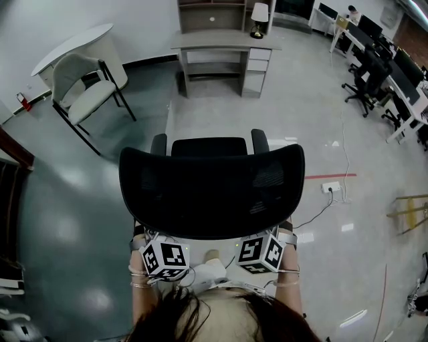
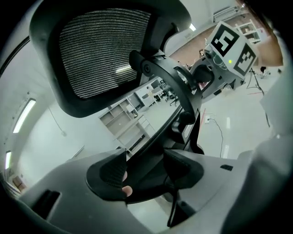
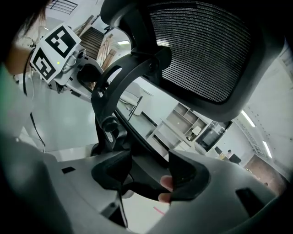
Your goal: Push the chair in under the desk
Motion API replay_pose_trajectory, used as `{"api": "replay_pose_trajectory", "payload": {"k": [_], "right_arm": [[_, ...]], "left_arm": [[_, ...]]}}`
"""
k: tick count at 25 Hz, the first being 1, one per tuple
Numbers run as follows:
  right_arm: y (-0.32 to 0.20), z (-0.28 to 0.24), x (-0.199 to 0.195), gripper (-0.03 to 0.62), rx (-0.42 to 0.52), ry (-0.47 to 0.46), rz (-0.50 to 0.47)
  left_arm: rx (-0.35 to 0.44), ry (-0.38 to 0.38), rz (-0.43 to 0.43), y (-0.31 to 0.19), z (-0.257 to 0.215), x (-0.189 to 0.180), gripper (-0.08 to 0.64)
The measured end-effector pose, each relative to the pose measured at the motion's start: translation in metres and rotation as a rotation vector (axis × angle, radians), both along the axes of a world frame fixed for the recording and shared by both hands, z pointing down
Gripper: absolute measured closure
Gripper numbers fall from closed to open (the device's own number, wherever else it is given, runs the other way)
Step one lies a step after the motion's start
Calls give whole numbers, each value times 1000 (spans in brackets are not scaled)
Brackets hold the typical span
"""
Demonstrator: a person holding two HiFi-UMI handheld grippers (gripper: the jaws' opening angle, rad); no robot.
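A black mesh office chair (image 1: 211, 190) stands right in front of me with its back toward me. The grey desk (image 1: 224, 41) is far off across the floor, beyond the chair. Both grippers are low behind the backrest; in the head view only their marker cubes show, left (image 1: 164, 259) and right (image 1: 261, 252). My left gripper (image 2: 145, 171) stands open with the dark lower rim of the chair back (image 2: 155, 137) running between its jaws. My right gripper (image 3: 149, 176) is open too, astride the same rim (image 3: 137, 151). I see no pad pressing on the rim.
A white chair (image 1: 90, 87) stands by a round white table (image 1: 73, 40) at the far left. A lamp (image 1: 259, 17) and a drawer unit (image 1: 257, 67) are at the desk. A power strip (image 1: 331, 188) with its cable lies right of the chair. Office chairs (image 1: 364, 80) line the far right.
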State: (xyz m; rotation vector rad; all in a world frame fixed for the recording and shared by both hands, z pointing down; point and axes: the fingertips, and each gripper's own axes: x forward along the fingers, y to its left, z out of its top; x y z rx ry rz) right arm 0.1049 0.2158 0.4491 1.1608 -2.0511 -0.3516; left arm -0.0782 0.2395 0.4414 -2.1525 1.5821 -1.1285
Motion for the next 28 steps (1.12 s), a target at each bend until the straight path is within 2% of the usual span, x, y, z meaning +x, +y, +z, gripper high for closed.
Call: {"api": "replay_pose_trajectory", "payload": {"k": [6,13,22,28], "right_arm": [[-2,-2,0,357,19,10,14],[-10,-3,-8,358,82,78,42],[-30,0,-19,360,70,142,79],[-43,0,-23,360,46,125,81]], "left_arm": [[-11,9,4,-4,0,0,319],[-24,5,21,-15,0,-7,319],[-16,-18,50,-34,-2,-19,319],[12,57,69,-47,-7,-22,319]]}}
